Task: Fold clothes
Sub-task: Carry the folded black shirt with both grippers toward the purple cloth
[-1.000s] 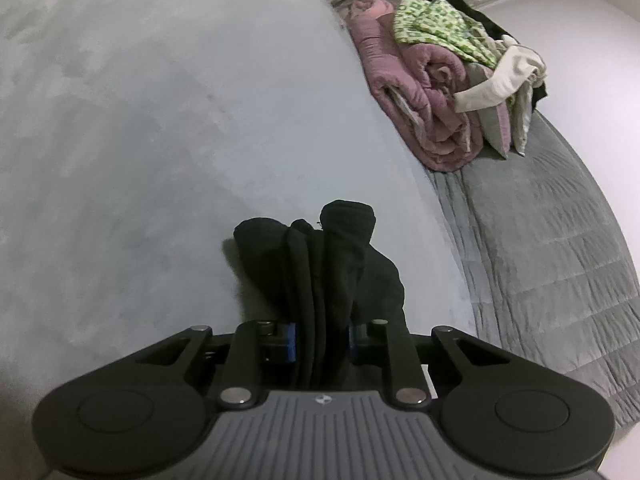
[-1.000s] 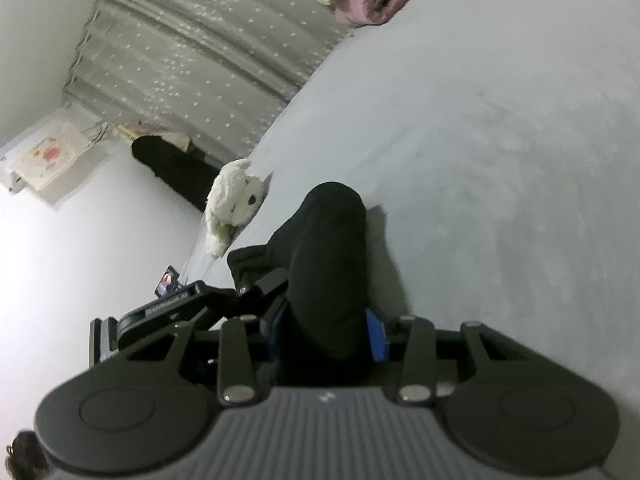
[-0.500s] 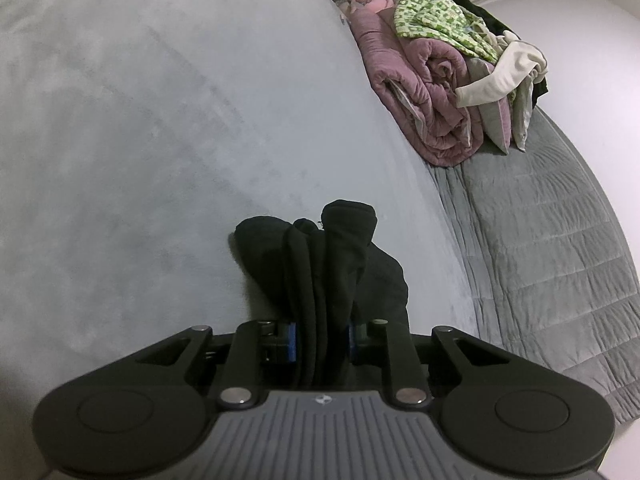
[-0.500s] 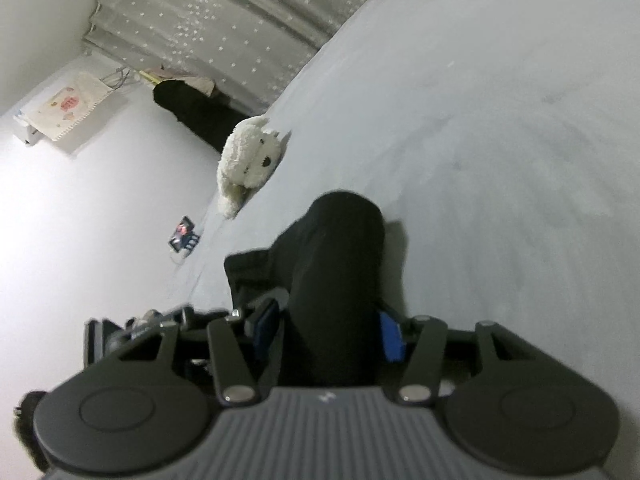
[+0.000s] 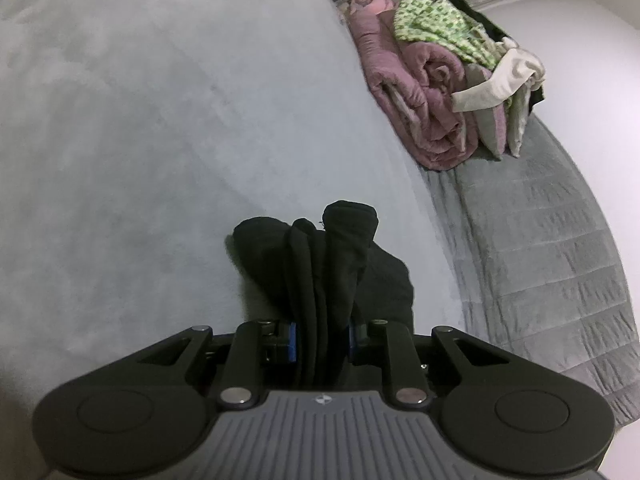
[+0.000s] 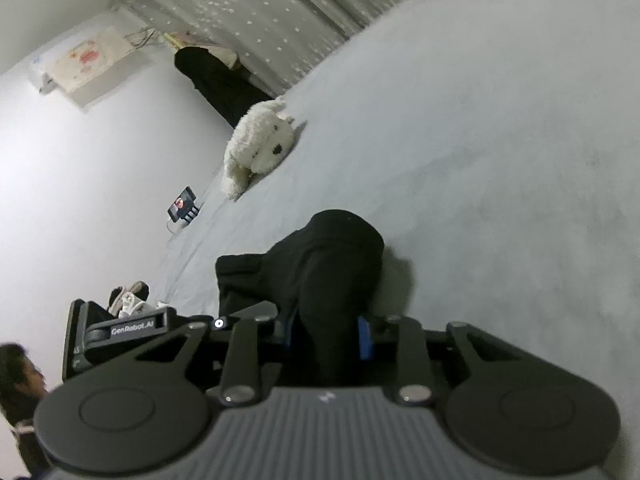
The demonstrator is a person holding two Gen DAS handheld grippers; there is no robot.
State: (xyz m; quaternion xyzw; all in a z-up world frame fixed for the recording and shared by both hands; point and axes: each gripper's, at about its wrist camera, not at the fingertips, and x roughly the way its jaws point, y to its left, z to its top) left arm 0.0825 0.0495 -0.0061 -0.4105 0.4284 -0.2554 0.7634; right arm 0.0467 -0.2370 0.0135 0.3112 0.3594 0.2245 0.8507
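1. Your left gripper [image 5: 320,338] has its jaws clamped on a bunched black garment [image 5: 332,264]; the folds pass between the blue pads and stick out ahead of them.
2. The garment's free end rests on the pale grey bed [image 5: 160,120] just in front of that gripper, near the edge where the quilted grey cover [image 5: 540,260] begins.
3. Your right gripper [image 6: 326,338] has its jaws closing, with a rounded fold of the same black cloth [image 6: 340,264] between the blue pads, which press on it from both sides.
4. In the right wrist view, the left gripper's black body [image 6: 128,330] sits just beside the right one, at the lower left, with the cloth running between the two.
5. A pile of other clothes lies well apart at the far side of the bed: a rolled mauve piece [image 5: 424,92], a green patterned one [image 5: 440,26] on top, and a cream one [image 5: 500,80] draped over the side.
6. A white plush toy [image 6: 260,146] lies at the bed's far edge, beyond the black garment.
7. A phone [image 6: 182,208] with a lit screen lies beyond the toy, close to the white wall.
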